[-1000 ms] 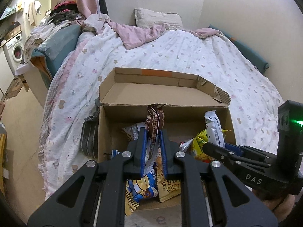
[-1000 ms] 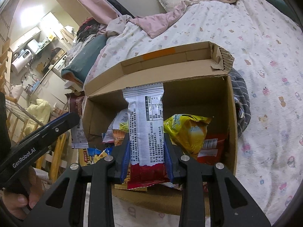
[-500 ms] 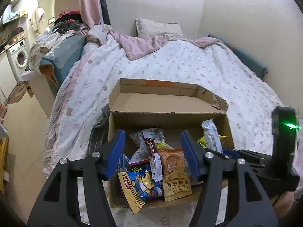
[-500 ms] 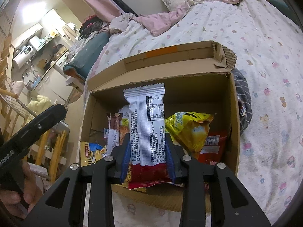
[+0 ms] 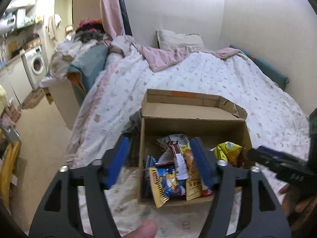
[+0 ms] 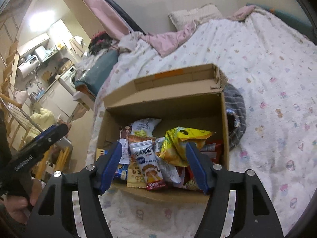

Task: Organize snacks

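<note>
Both grippers hover over the front of the box point(image 6: 164, 103), which sits on the bed point(image 6: 267, 63) near its foot edge; the left gripper point(image 5: 160, 158) has its jaws wide apart with nothing between them, and the right gripper point(image 6: 153, 159) likewise stands open and empty above the heap. The snacks, the task's things, all lie inside the box, piled toward its front wall. The main risk, as I judge it, is the pile itself: the packets are slick foil and plastic film, puffed with air, and they lean on one another loosely, so a jaw pushed in could slide off a pouch or nip two at once. The white pouch point(image 6: 147, 162) and a blue packet point(image 5: 168, 180) overhang the front rim, and a nudge might tip them out onto the quilt. The yellow bag point(image 6: 182, 144) is crumpled and bulky, standing high at the right side; it could crush or burst if squeezed hard. A slim brown bar point(image 5: 176, 154) lies across the others, stiff and narrow. The box is plain corrugated card with its back flap up and one corner torn, resting on soft bedding, so a downward press may tilt or shift it. The left view is blurred, so finer detail is unsure.
</note>
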